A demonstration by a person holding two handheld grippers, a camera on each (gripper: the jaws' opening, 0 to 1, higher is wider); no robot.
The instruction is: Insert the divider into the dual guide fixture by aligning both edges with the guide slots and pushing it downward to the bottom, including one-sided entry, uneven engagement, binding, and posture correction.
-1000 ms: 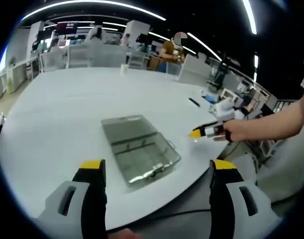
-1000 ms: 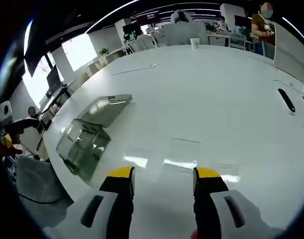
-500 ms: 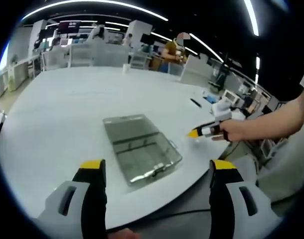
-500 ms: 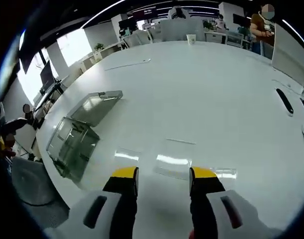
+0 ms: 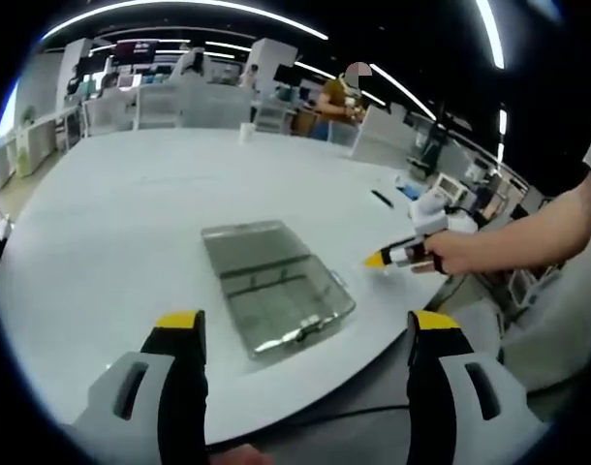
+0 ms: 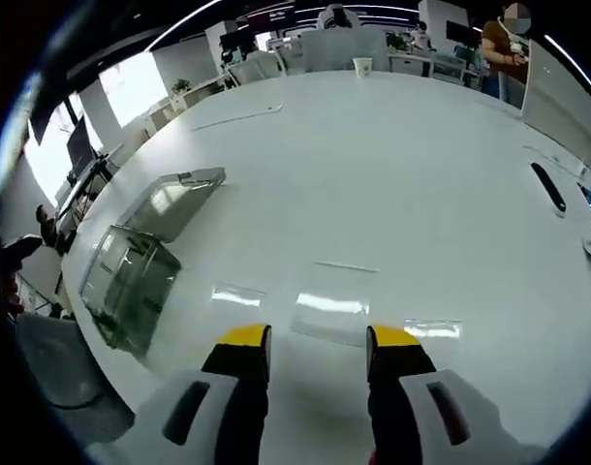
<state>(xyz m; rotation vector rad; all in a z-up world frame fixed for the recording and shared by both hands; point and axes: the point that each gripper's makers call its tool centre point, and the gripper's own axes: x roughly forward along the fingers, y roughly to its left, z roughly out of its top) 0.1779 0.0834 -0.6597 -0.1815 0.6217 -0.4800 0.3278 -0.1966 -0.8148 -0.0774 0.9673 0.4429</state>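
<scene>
Both jaws spread and empty, the right gripper [image 6: 318, 341] hovers over the clear divider [image 6: 331, 305] lying flat at lower centre, left gripper [image 5: 303, 325] idle, the transparent guide fixture [image 6: 131, 271] at left unfilled

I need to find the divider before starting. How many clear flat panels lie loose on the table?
1. A clear panel lies flat on the white table, just ahead of the right gripper fingers, apart from the clear box. Others may be hidden by glare.
</scene>
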